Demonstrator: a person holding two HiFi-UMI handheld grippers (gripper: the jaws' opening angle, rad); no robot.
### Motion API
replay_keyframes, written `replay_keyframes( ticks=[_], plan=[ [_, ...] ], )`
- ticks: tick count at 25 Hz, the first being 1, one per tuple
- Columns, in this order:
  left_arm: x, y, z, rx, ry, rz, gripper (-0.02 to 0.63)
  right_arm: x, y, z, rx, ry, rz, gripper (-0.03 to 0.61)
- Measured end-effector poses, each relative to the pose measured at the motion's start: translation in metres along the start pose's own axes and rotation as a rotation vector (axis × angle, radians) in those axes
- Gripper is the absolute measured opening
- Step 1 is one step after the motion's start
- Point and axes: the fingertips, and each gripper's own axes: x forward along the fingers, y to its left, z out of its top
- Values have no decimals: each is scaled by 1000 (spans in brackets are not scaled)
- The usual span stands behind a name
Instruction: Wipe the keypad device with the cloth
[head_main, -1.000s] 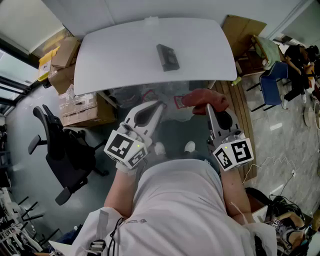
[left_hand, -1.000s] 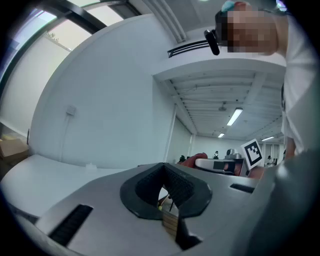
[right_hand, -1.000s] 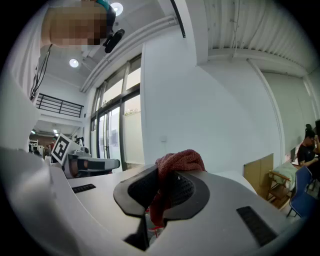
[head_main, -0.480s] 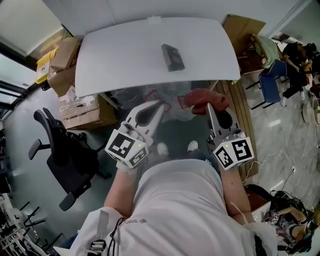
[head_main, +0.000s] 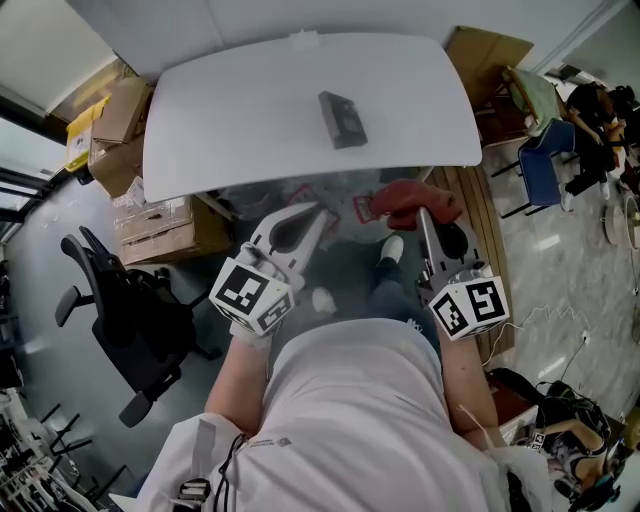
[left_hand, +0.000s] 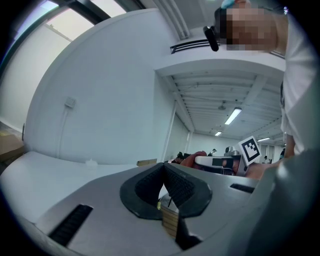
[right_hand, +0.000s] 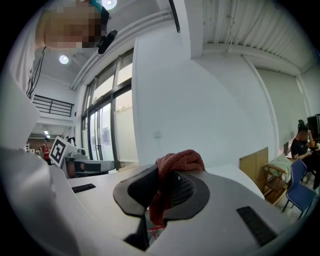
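Walking up to the table (head_main: 220, 120), nothing wiped yet.
My left tongs (head_main: 314, 212) stay pressed together, empty, at 7 o'clock of the keypad device (head_main: 342, 119) lying untouched on top; my shoe (head_main: 392, 248) has stepped forward; my right tongs (head_main: 426, 214), at 5 o'clock, still pinch the red cloth (head_main: 405, 197). No legible writing, only square markers (head_main: 470, 308).

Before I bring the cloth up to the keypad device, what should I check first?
1. Red knitted cloth clamped in the right gripper jaws: ok.
2. Left gripper empty, jaws together: ok.
3. Dark rectangular keypad device in view, lying flat on the white table: ok.
4. Cloth over the device: not ok, both grippers are short of the table's near edge.
5. Device steadied: not ok, nothing holds it.
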Motion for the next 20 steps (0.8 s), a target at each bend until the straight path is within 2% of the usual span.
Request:
replay_keyframes(
  ticks=[6, 13, 20],
  plan=[
    [43, 24, 0, 15, 25, 61, 9, 46, -53, 1, 28, -3, 35, 44],
    [119, 45, 7, 7, 59, 145, 9, 107, -114, 23, 24, 27, 157, 44],
    [181, 54, 2, -27, 99, 263, 9, 146, -171, 29, 67, 60, 274, 44]
  ],
)
